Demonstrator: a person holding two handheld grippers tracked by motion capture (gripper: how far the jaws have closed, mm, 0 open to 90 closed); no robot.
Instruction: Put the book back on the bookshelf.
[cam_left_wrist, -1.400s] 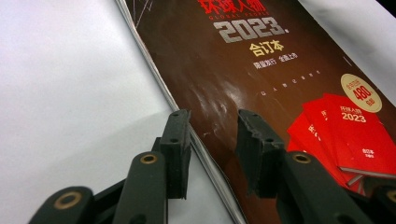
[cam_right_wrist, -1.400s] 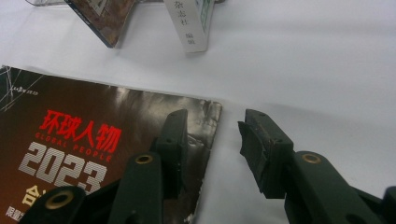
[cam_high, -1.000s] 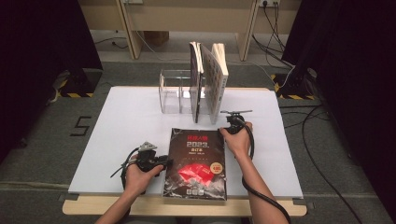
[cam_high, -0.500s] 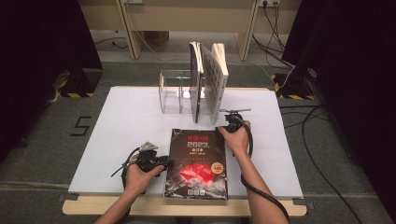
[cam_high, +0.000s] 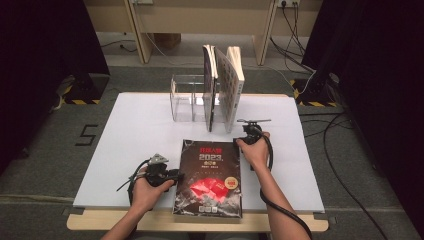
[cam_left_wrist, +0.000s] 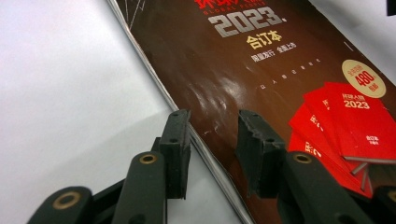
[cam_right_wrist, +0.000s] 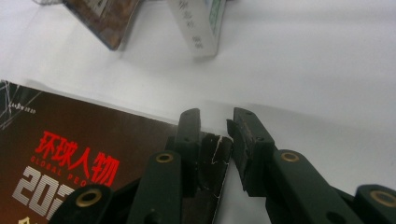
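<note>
A white board (cam_high: 135, 130) lies on a light wooden table (cam_high: 100, 221), which stands on grey carpet (cam_high: 45, 165) marked with a dark figure like a 5 (cam_high: 86, 135). Behind it runs pale wooden furniture (cam_high: 200, 17) on slanted legs, with black cables (cam_high: 295, 30) trailing from a wall socket and more cable (cam_high: 345, 150) looping over the floor at the right. Black curtains (cam_high: 40, 65) close both sides, with yellow-and-black striped blocks (cam_high: 75, 101) at their feet, and the light falls evenly from above.
</note>
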